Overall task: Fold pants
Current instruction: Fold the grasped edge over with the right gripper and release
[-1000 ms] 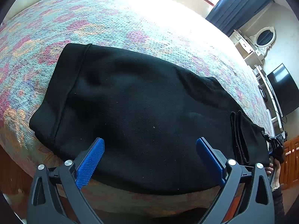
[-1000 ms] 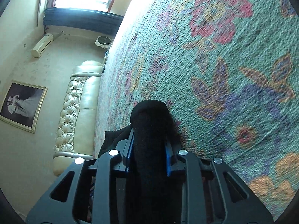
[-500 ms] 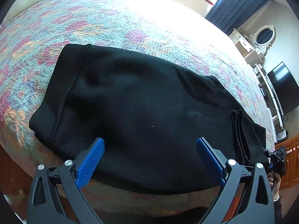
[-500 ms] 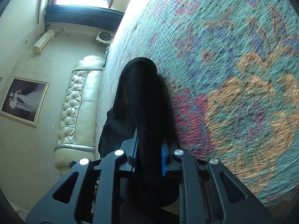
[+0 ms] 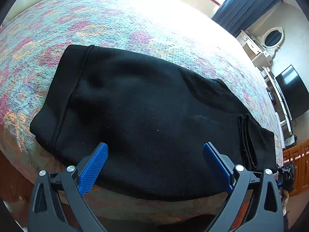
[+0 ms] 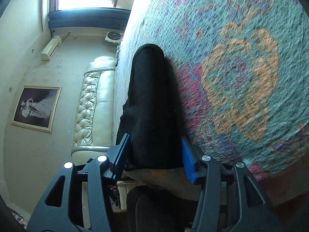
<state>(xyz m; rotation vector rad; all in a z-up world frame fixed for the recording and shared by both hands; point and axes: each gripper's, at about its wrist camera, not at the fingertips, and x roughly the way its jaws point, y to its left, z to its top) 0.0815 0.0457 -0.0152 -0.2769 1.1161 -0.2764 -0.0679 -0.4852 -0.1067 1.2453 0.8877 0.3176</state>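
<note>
Left wrist view: the left gripper, black-framed with ribbed blue pads, hangs with its fingers spread wide and nothing between them. Ahead of and partly between the fingertips lie the black fleece pants, folded into a broad slab on the knitted floral bedspread of teal, pink and orange. The waistband end lies beyond the left-hand finger; the stacked cuffs lie just beyond the right-hand finger, near the edge of the bed. The pants' near edge runs just behind the fingertips, along the bed's edge. Past the right-hand finger, at the frame's margin, part of the other gripper shows.

Right wrist view: the right gripper has just been opening, and its blue pads now stand apart on either side of the end of the pants; the right-hand pad sits close against the cloth, the other slightly clear, so no clamping shows. The fabric runs straight forward from between the fingers, resting on the bedspread. Beyond the left-hand finger stand a cream tufted leather headboard and a framed picture on the wall
</note>
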